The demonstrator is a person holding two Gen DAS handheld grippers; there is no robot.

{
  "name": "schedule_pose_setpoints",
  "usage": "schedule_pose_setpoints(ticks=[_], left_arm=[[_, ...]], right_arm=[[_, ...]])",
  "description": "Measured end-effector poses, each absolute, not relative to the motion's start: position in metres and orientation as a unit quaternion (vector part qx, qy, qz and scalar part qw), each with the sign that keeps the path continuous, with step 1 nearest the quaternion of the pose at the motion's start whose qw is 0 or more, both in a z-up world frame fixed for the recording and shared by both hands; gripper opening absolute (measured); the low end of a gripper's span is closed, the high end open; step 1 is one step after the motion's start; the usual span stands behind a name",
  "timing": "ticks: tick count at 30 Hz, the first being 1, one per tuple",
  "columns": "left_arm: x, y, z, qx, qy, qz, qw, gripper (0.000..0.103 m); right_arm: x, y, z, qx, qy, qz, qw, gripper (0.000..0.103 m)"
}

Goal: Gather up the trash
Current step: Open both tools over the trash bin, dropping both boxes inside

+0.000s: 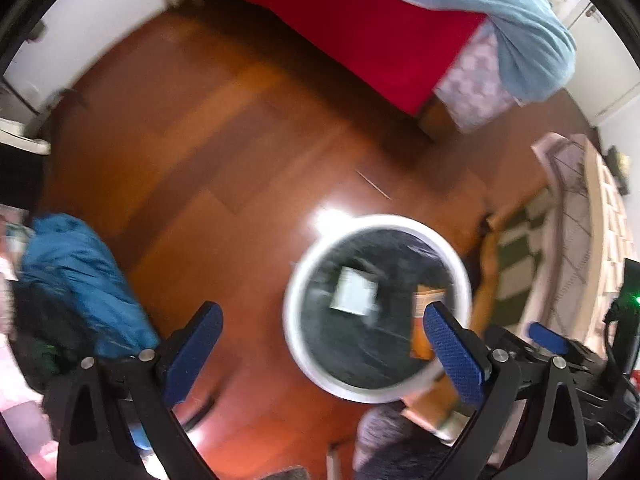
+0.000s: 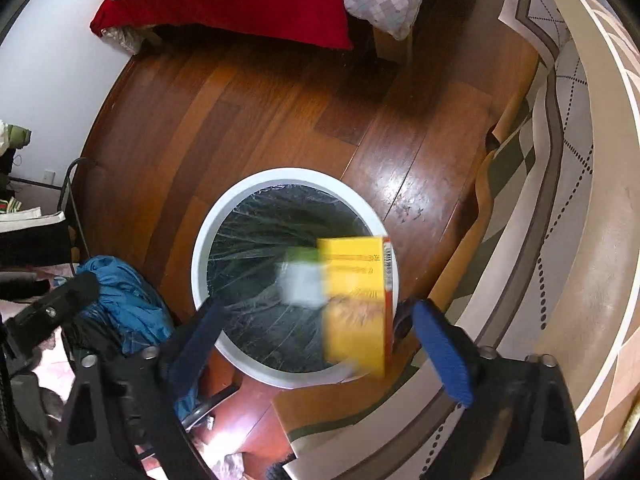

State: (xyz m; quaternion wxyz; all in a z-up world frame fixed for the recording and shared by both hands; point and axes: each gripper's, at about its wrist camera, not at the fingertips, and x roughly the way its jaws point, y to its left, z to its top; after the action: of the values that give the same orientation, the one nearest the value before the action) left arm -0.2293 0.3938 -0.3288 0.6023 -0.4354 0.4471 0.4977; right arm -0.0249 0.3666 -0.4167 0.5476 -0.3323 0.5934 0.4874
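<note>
Over bin [image 2: 200, 256] – yellow box [image 2: 356, 300] between spread right tongs [image 2: 320, 340], untouched.

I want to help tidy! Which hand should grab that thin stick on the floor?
Probably left: the left gripper is open and empty, with the stick ahead of it; the yellow box sits between the right gripper's fingers.

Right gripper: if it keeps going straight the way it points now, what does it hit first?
Probably the yellow box, blurred over the near right part of the white bin. The open right gripper points into the bin's black liner; beyond the box is a small white item. Depth is unclear.
</note>
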Motion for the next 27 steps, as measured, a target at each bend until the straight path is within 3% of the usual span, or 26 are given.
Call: schedule_pose_setpoints(ticks=[27], left_arm=[[-0.237, 0.280, -0.219, -0.319, 0.421, 0.565, 0.633, 0.102]], right_arm=[[-0.055, 0.263, -0.278, -0.323, 0.505, 0.535, 0.595, 0.100]])
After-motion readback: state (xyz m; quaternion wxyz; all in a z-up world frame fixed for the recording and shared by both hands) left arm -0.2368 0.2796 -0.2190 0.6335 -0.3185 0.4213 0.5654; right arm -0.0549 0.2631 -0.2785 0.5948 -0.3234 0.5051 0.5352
